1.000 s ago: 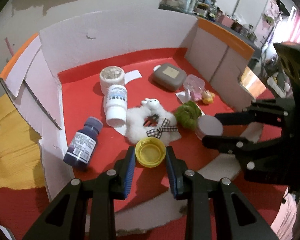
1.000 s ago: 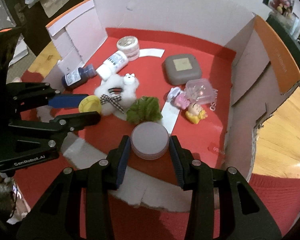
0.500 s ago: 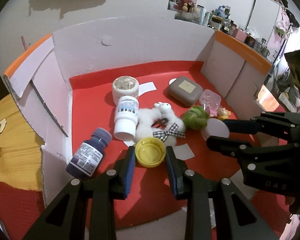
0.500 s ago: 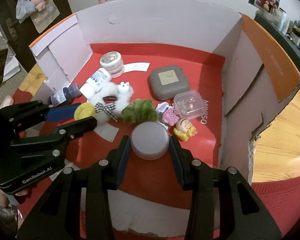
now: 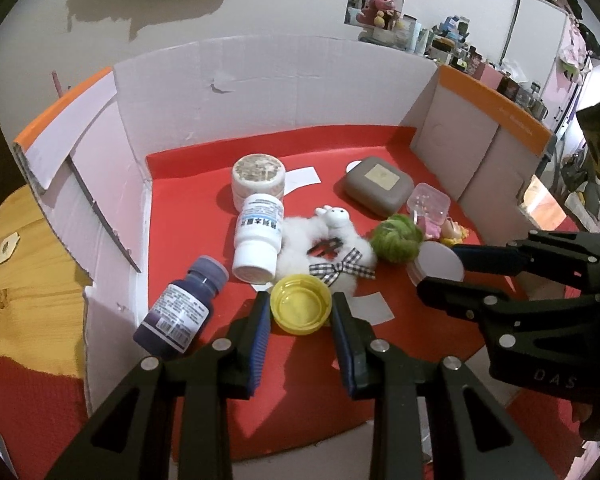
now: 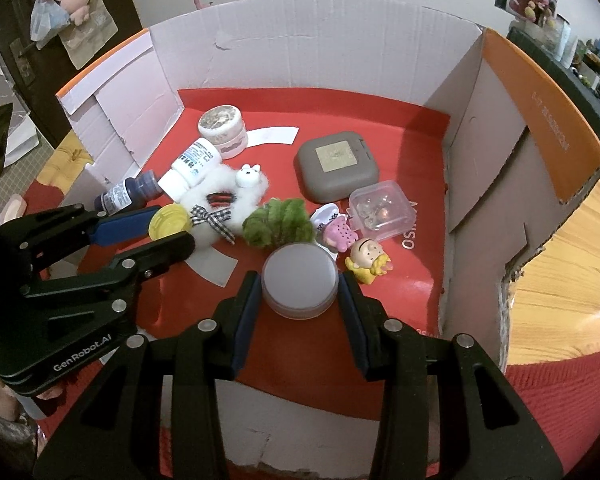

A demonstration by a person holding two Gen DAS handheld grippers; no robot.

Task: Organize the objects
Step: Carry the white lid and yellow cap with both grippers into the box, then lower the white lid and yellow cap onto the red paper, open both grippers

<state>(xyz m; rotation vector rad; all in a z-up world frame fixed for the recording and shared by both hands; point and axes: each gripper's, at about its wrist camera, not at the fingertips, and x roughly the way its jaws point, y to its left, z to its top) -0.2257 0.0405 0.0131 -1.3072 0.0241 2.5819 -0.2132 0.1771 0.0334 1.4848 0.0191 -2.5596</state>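
Note:
My left gripper (image 5: 300,320) is shut on a yellow cap (image 5: 301,303), held hollow side up over the red floor of the cardboard box (image 5: 268,88). From the right wrist view the same left gripper (image 6: 162,226) and yellow cap (image 6: 168,220) sit at the left. My right gripper (image 6: 299,294) is shut on a round white jar (image 6: 299,278) with a flat lid. That jar (image 5: 436,266) and the right gripper (image 5: 444,270) appear at the right of the left wrist view. Both are just above the clutter in the box.
Inside the box lie a dark purple bottle (image 5: 182,308), a white pill bottle (image 5: 258,238), a cream jar (image 5: 258,178), a white plush with a checked bow (image 5: 332,244), a green fuzzy ball (image 5: 396,238), a grey case (image 5: 378,186), a clear small box (image 6: 380,210) and small figurines (image 6: 368,266). Wooden floor lies outside.
Both wrist cameras have tilted up a little, so the box and its contents sit lower and further in view. Each gripper keeps its hold on its object.

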